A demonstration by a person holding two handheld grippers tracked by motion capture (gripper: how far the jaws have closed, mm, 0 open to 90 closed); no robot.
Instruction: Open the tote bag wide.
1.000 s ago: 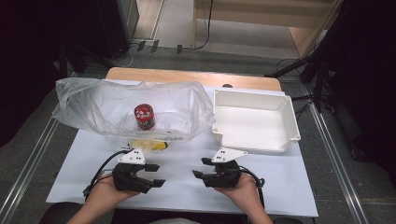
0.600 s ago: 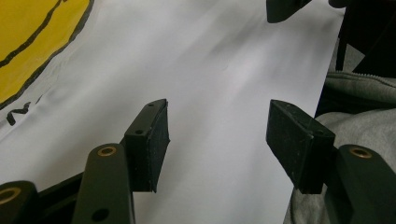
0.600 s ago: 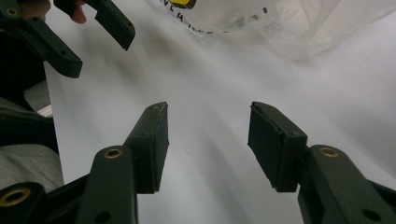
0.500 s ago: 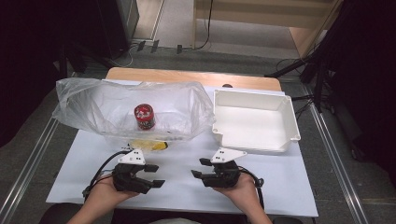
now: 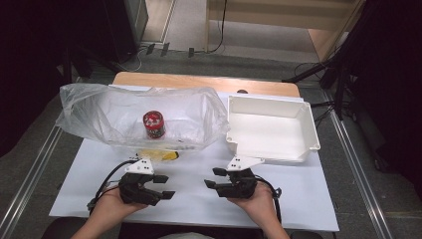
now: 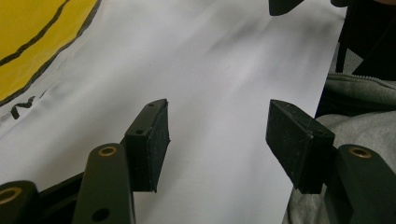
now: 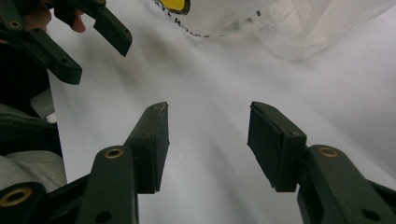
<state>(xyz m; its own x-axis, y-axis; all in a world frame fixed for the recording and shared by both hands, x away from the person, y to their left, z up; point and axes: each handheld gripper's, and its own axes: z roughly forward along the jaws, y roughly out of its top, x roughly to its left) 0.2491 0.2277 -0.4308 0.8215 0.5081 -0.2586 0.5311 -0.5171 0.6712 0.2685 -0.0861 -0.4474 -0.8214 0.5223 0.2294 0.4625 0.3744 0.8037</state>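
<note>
Left tool (image 5: pixel 161 187) and right tool (image 5: pixel 214 178), high view: both held low at the near edge of the white worktop (image 5: pixel 194 164), tips turned toward each other, near but not touching. Both have jaws apart, nothing between them. A hand under each: left hand (image 5: pixel 112 201), right hand (image 5: pixel 254 199).

Same view, farther out: clear plastic bag (image 5: pixel 134 117) lying across the left-centre of the worktop, a red can (image 5: pixel 154 124) upright inside it. Yellow print (image 5: pixel 159 156) shows at the bag's near edge, just beyond the left tool. White tray (image 5: pixel 271 127) sits to the right of the bag, touching or nearly touching it; can't tell which.

Left gripper view: left tool (image 6: pixel 217 126) jaws apart over bare white worktop (image 6: pixel 224 70). Yellow print (image 6: pixel 32 32) with black lines at upper left. Grey sleeve (image 6: pixel 359 107) along the right edge. A tip of the right tool (image 6: pixel 282 5) at the top.

Right gripper view: right tool (image 7: pixel 208 128) jaws apart, bare worktop (image 7: pixel 210 74) between them. Left tool (image 7: pixel 88 39) at upper left, jaws apart. Plastic bag (image 7: pixel 299 23) at upper right, its yellow print (image 7: pixel 175 4) at the top edge.
</note>
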